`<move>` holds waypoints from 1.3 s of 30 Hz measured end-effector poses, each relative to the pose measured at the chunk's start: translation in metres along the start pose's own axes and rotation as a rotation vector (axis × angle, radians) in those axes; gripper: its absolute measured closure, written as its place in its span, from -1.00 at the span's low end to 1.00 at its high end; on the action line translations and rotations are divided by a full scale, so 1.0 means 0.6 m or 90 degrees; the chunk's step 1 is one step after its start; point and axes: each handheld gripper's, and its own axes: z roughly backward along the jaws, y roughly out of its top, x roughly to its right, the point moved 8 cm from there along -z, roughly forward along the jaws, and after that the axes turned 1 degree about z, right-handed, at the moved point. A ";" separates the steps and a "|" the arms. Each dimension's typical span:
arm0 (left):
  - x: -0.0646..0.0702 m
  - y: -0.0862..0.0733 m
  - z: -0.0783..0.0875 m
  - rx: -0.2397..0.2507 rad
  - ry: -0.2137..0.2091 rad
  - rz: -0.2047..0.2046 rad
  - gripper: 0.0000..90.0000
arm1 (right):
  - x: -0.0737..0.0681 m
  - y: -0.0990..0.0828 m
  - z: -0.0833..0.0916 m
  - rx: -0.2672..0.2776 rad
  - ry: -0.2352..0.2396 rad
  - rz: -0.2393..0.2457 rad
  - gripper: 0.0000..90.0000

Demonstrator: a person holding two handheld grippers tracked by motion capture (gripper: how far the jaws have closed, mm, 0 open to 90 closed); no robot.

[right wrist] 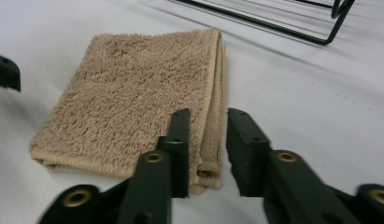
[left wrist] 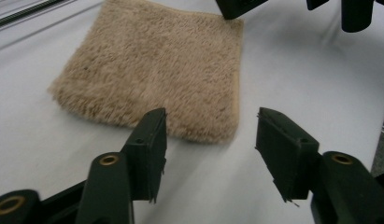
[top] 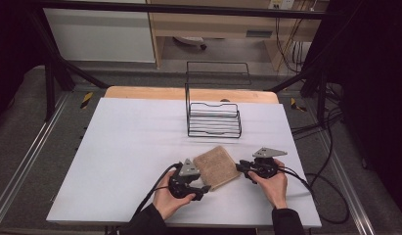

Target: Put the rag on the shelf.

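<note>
A folded beige towel lies flat on the white table near its front edge. My left gripper is at the towel's near corner, held by the person's left hand. In the left gripper view its jaws stand well apart, just short of the towel's near edge and holding nothing. My right gripper is at the towel's right side. In the right gripper view the jaws straddle the towel's folded edge without visibly pinching it, and the towel lies flat.
A black wire rack stands on the table behind the towel, and its base wires run close past the towel's far corner. Cables trail from both grippers toward the front and right edges.
</note>
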 end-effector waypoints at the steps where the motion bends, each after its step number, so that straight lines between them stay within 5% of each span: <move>1: 0.004 0.004 -0.006 -0.002 0.000 0.000 0.00 | 0.001 0.000 -0.002 -0.001 0.002 0.001 0.44; 11: 0.017 0.000 -0.061 -0.036 0.028 -0.005 0.20 | 0.004 -0.016 -0.019 -0.034 -0.002 0.001 0.29; 18: 0.009 -0.003 -0.060 -0.036 0.032 0.017 0.53 | -0.005 -0.022 -0.023 -0.045 0.015 -0.028 0.56; 23: 0.008 -0.002 -0.059 -0.045 0.014 0.026 0.80 | -0.009 -0.021 -0.022 -0.050 0.022 -0.061 0.76; 29: -0.001 0.000 -0.043 -0.061 0.006 0.013 0.91 | -0.020 -0.020 -0.016 -0.053 0.029 -0.056 0.86; 39: -0.033 -0.021 0.006 -0.089 -0.024 -0.028 0.91 | -0.083 -0.027 -0.012 -0.042 0.053 -0.104 0.84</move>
